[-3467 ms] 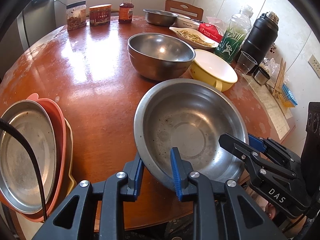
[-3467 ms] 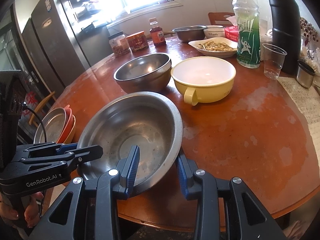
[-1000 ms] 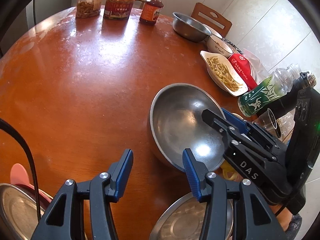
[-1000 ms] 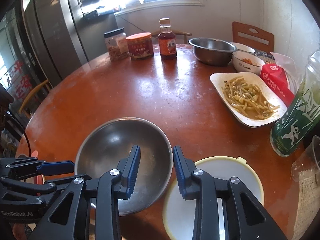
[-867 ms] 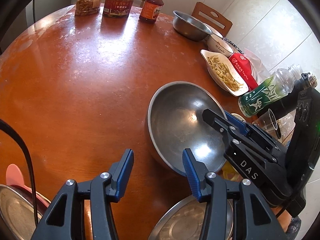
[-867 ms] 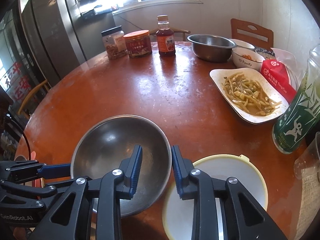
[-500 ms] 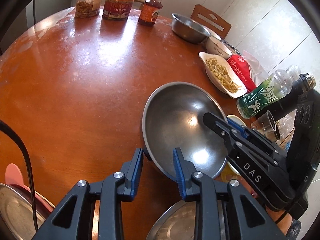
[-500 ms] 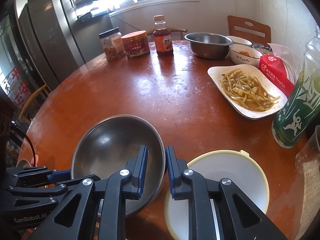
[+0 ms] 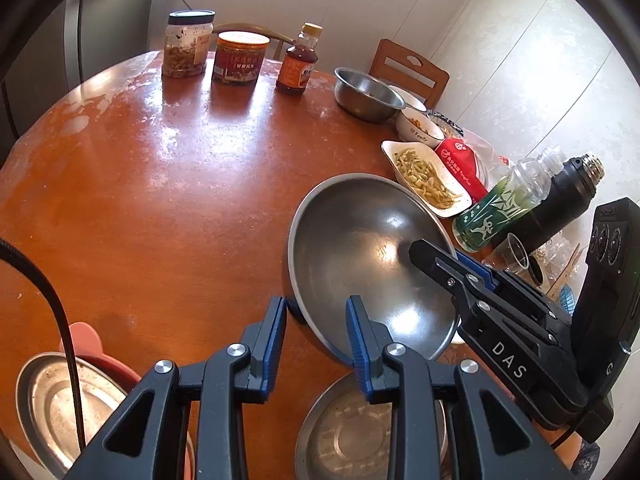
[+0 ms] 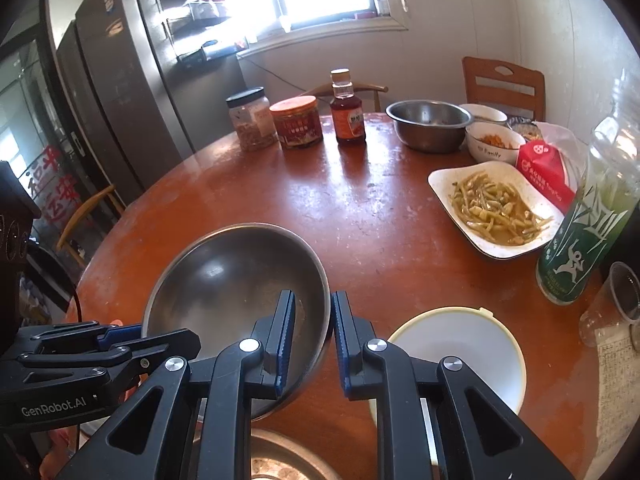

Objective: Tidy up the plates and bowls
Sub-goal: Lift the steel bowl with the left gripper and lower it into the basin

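Observation:
A deep steel bowl [image 9: 372, 256] [image 10: 232, 280] hangs tilted just above the round wooden table [image 9: 160, 200], held from two sides. My left gripper [image 9: 316, 322] is shut on its near-left rim. My right gripper [image 10: 313, 332] is shut on the right rim; from the left wrist it shows as a black arm [image 9: 436, 258] reaching over the bowl. Beneath the held bowl lies a wide shallow steel bowl [image 9: 360, 432] [image 10: 272, 464] at the table's near edge. A yellow bowl [image 10: 460, 352] with a white inside sits to its right.
A steel plate [image 9: 52, 404] on a pink plate [image 9: 86, 340] lies at the near left. Two jars [image 9: 186, 50] and a sauce bottle [image 9: 298, 64] stand at the back. On the right are a small steel bowl [image 10: 428, 124], a dish of beans [image 10: 492, 208], a green bottle [image 10: 580, 236] and a plastic cup [image 10: 612, 304].
Both grippers left the wide shallow bowl at the near edge, closed on the deep steel bowl's rim, and raised it off the table.

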Demonstrator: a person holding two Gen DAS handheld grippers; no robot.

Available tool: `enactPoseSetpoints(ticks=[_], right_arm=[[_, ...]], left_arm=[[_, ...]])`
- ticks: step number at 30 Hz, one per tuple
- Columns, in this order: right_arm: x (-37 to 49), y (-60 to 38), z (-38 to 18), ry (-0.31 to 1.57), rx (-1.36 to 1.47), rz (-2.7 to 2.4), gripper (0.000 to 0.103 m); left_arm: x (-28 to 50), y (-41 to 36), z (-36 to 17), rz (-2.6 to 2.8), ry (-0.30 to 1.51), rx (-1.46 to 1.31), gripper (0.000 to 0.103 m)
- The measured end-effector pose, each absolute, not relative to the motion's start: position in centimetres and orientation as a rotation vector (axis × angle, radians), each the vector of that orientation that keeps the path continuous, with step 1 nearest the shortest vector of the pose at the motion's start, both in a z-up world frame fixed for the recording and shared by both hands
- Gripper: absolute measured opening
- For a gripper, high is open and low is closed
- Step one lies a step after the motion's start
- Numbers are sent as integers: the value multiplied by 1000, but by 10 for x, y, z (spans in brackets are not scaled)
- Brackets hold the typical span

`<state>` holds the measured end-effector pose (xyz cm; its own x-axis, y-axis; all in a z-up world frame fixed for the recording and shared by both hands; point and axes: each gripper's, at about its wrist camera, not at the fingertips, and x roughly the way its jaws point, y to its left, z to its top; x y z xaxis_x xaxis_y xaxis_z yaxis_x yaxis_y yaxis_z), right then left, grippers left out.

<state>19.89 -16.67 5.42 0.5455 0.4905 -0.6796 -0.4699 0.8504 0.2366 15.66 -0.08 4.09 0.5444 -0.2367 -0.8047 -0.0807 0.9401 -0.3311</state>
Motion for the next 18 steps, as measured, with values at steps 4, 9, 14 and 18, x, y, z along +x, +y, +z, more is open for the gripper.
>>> enactPoseSetpoints(ticks=[4,9,14,18], right_arm=[[185,-167,63,785,17,569,19],[168,-170,68,767,17,571,19],[150,-178,69,758,24,564,19],[139,-187,68,760,31,560,19]], left_arm=[[146,0,47,-97,981,-342,31],[131,-3,51,-104,971,-330,31],[117,-8,52,-118,971,-321,31],[104,-15,52,-127,972,-312,31]])
